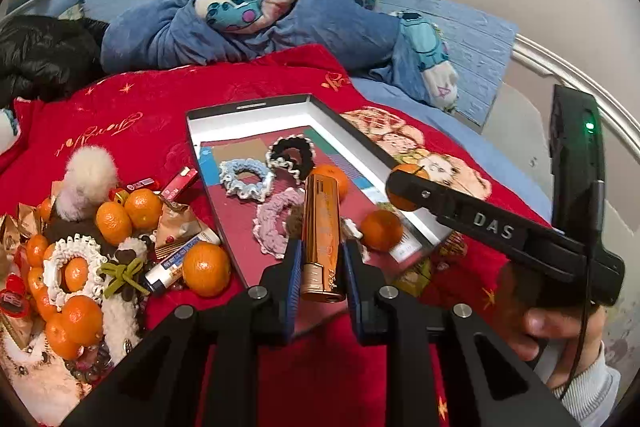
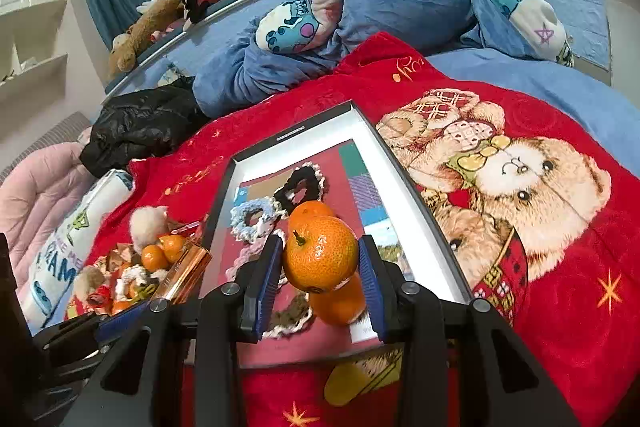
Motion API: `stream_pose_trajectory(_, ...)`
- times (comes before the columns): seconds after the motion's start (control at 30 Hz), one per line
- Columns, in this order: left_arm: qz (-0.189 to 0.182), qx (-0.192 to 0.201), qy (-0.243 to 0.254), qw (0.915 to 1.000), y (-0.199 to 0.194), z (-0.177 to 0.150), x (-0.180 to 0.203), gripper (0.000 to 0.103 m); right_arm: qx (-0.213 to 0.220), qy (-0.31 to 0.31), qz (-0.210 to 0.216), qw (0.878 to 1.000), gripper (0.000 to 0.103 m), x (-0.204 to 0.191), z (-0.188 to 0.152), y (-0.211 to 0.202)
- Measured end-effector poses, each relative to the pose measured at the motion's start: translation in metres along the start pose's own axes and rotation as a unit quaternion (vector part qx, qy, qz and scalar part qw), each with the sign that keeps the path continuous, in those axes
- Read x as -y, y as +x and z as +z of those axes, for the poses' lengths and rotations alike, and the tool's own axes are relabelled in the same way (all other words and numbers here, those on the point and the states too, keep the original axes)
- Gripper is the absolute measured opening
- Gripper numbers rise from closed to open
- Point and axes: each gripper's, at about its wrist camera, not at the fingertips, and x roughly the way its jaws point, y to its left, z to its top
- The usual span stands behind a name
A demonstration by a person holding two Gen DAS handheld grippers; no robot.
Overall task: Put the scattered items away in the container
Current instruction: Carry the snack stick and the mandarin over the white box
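Left gripper [image 1: 320, 263]: pinching gold tube [image 1: 322, 235] over box [image 1: 248, 107]; may slip.
Right gripper [image 2: 320, 267]: pinching mandarin [image 2: 320, 253] above box; may roll out.

bed [image 2: 560, 83] with red teddy blanket [image 2: 540, 307], shallow box [image 2: 400, 163] ahead of the grippers, tangerine-and-scrunchie pile [image 1: 80, 259] off left

Box [image 2: 404, 171] far end free; scrunchies [image 2: 256, 219], loose tangerine [image 1: 382, 230] crowd near half.
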Motion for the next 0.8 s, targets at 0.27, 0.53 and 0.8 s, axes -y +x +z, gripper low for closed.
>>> stream_pose_trajectory(0.27, 0.037, -0.015, -0.005, 0.9992, 0.03, -0.001, -0.006, 0.021, -0.015, -0.003, -0.022, 1.0, 0.037, 0.003, 0.0, 0.016)
stream_pose_trajectory(0.53, 0.049, -0.01, 0.001, 0.9987, 0.042, 0.003, -0.003, 0.021, -0.012, -0.004, -0.025, 1.0, 0.037, 0.006, 0.002, 0.019)
stream_pose_trajectory(0.8, 0.01, 0.012, 0.006, 0.9999, 0.039, 0.022, -0.009, 0.021, -0.017, 0.0, -0.025, 1.0, 0.037, 0.007, 0.011, 0.03)
